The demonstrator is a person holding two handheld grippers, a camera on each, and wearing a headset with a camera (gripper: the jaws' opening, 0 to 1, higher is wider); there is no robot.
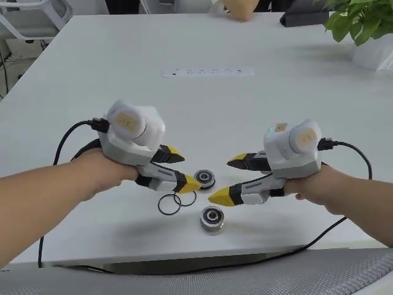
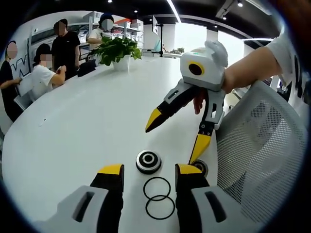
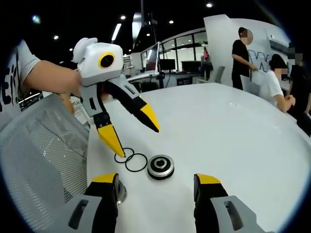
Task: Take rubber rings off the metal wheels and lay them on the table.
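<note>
My left tongs (image 1: 187, 167) and right tongs (image 1: 222, 179) gape empty, with 2 rubber rings (image 1: 177, 201) on the table (image 1: 245, 104) by the left tip, 1 metal wheel (image 1: 204, 179) between them, the other wheel (image 1: 212, 218) nearer me.

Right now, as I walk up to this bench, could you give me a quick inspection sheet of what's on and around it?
Surface: white table, flat.
Job's things: one metal wheel between the claw tips, and a second wheel nearer the front edge. Two rubber rings lie flat, overlapping.
Clutter: socket strip set in the tabletop.
Grippers: left claw and right claw are both open, above the table, tips facing each other, holding nothing.
Cables: left cable and right cable, both black, one from each gripper.
Surroundings: potted plant, mesh chair, people at the far end.
</note>
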